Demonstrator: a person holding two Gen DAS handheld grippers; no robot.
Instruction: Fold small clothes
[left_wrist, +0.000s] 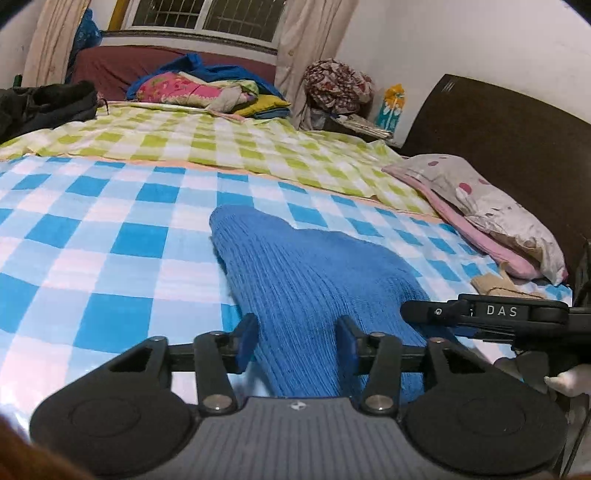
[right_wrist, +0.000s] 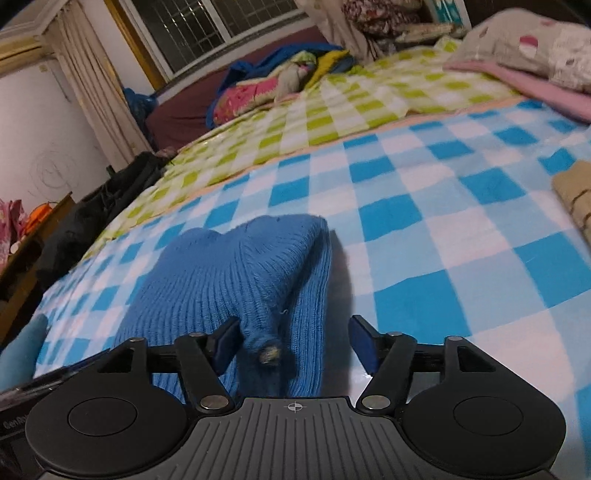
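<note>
A blue knitted garment (left_wrist: 306, 273) lies on the blue-and-white checked bed sheet (left_wrist: 110, 229). It also shows in the right wrist view (right_wrist: 236, 280), bunched with a raised fold. My left gripper (left_wrist: 297, 341) is open, its blue pads either side of the garment's near edge. My right gripper (right_wrist: 295, 345) is open over the garment's near end, with a tufted tip of the knit between the pads. The right gripper's body (left_wrist: 491, 314) shows at the right of the left wrist view.
A beige folded cloth (right_wrist: 576, 199) lies on the sheet to the right. A spotted pillow (left_wrist: 491, 206) on a pink cloth lies by the dark headboard (left_wrist: 517, 136). A green checked sheet (left_wrist: 221, 144) covers the far half, with piled clothes (left_wrist: 207, 88) and a black bag (left_wrist: 44, 103) beyond.
</note>
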